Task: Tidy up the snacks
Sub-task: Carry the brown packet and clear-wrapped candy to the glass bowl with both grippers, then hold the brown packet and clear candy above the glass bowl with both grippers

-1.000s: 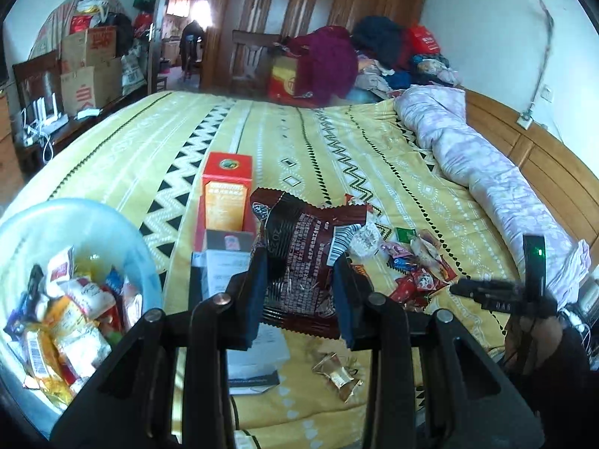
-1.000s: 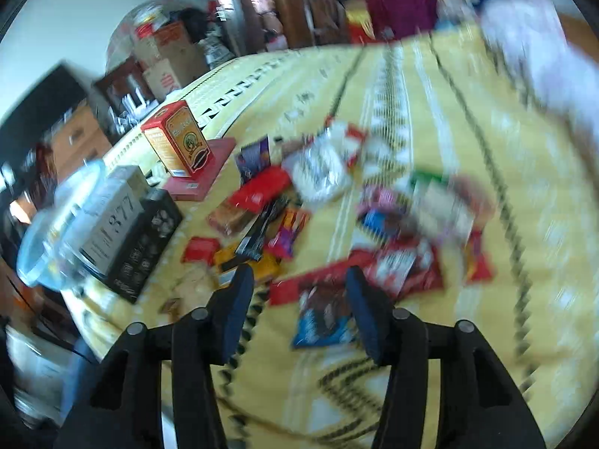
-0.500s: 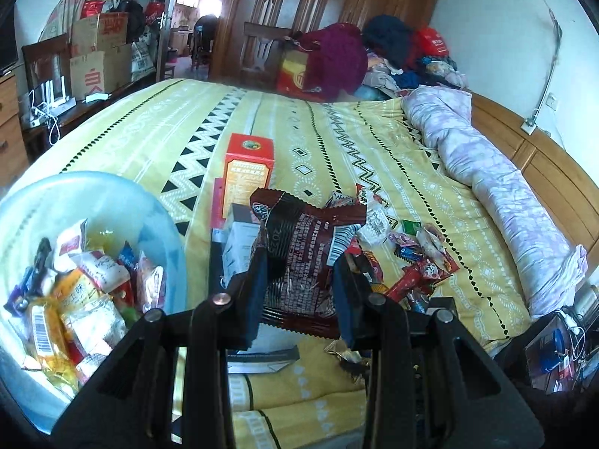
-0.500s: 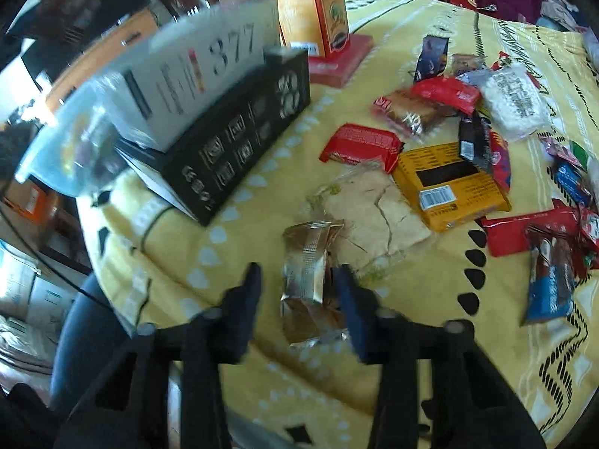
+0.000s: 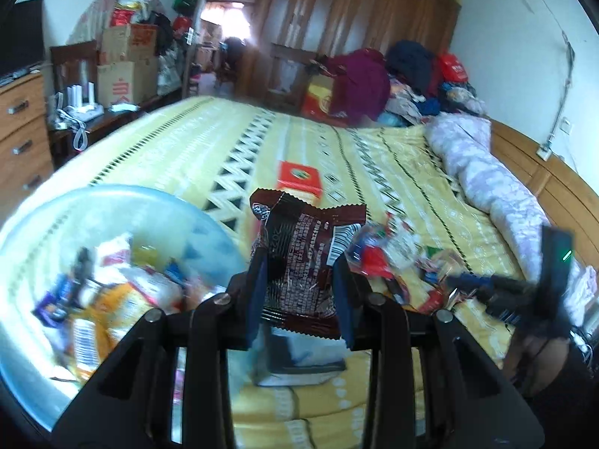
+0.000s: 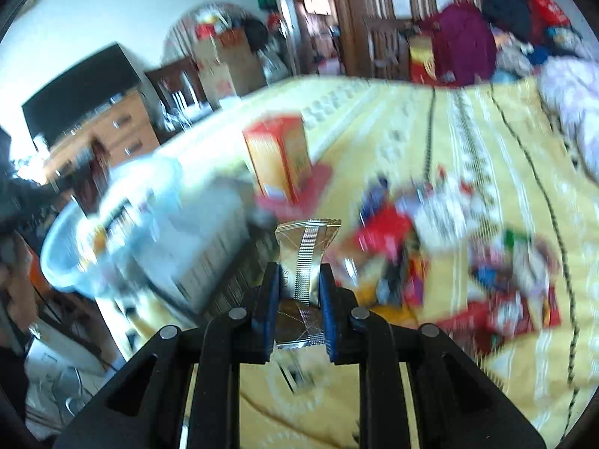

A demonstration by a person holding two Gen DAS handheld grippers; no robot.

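Now the left gripper (image 5: 299, 292) is clamped on a dark brown snack packet (image 5: 303, 258), held above the yellow patterned bedspread (image 5: 239, 142) just beside the clear plastic tub (image 5: 123, 202) of snacks. The right gripper (image 6: 298, 299) has just been closing and now pinches a small gold foil wrapper (image 6: 305, 258), lifted clear of the bed. Loose snack packets (image 6: 385, 232) lie scattered near an upright orange box (image 6: 280, 157).
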